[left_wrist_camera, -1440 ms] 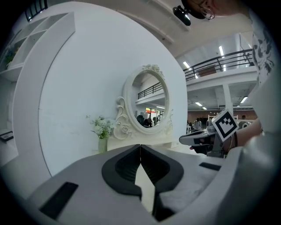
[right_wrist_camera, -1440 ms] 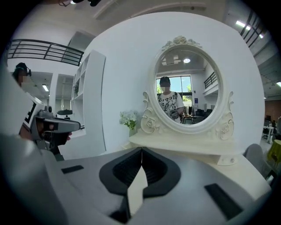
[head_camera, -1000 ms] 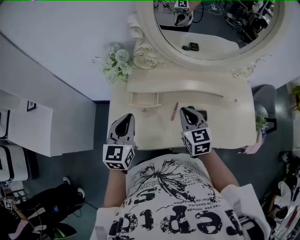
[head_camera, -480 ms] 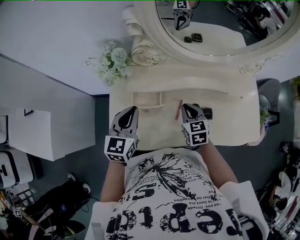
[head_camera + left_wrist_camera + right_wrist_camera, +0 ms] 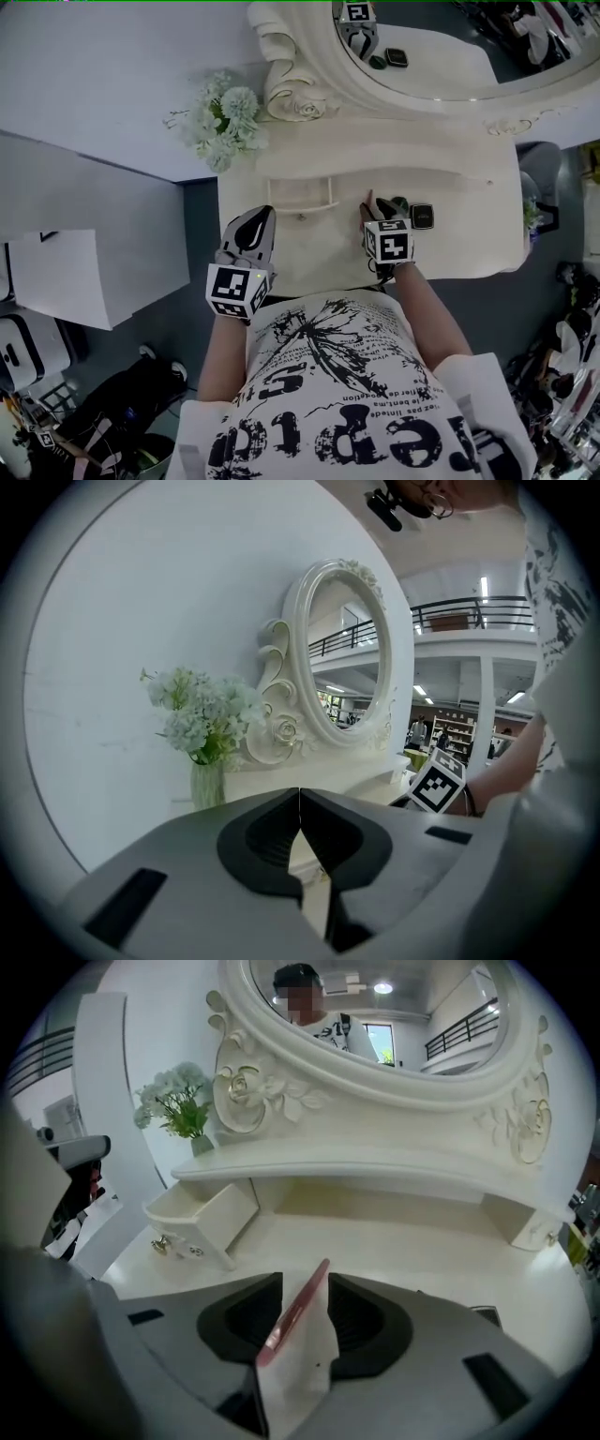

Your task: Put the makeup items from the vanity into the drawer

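Pink, slim and lying flat on the desk [image 5: 403, 1241], the makeup pencil [image 5: 292, 1316] sat slantwise in the gap of my right claw [image 5: 302, 1290]. Its jaws had just been opening and stood partway apart, one on each side of the pencil. I could not see either pad pressing on it, so I had no grip yet. I judged that I had tipped the claw steeply down at the pencil to straddle it where it lay near the middle of the desk, ready to close.

Just to the right of that claw lay a black square compact [image 5: 422, 217] and a small dark round item [image 5: 398, 203]. Both were on the desk and waiting their turn.

Toward the desk's back left, under the shelf, the little white drawer [image 5: 211, 1218] stood pulled out. From above it looked empty, which I took to be why it was left open: everything had to go in there.

My left claw [image 5: 300, 829] hung over the desk's front left edge with its jaws pressed together on nothing, idle while the right one worked.
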A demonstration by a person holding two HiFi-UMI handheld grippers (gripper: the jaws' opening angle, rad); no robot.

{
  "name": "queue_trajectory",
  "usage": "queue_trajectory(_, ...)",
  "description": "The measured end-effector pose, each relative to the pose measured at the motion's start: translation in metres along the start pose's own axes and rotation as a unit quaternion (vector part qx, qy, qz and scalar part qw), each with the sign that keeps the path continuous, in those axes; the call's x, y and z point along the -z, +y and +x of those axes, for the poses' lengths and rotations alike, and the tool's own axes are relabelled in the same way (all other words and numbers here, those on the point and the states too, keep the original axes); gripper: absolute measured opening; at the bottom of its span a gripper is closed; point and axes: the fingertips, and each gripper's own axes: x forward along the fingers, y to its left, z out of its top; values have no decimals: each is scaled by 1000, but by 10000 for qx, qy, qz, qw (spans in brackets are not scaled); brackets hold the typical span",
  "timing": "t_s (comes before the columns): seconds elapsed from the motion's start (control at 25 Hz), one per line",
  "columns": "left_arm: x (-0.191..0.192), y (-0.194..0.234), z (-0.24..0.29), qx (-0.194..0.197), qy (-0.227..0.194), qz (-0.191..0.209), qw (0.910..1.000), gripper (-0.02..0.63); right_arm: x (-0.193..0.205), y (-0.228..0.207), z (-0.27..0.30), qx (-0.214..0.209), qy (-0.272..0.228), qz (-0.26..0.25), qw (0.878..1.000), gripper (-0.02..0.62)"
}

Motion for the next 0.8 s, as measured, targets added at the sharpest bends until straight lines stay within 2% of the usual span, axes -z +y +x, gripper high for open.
queue_trajectory(0.16, 5, 10, 1, 15, 48, -49, 10000, 21, 12, 1, 13, 146, 364, 133, 9991, 147)
queue_trajectory(0.44, 5, 20, 2, 83, 59, -175, 9998, 21, 12, -1, 16, 453, 581, 277, 9969, 146)
queue_trajectory(0.6, 0, 22, 1, 79, 52, -129, 9999, 21, 14, 4, 16, 474, 725, 155, 9961, 57)
queue_trajectory(0.8, -3, 22, -2, 76, 48, -114, 9999, 20, 11, 6, 13, 477, 803, 250, 9953, 55)
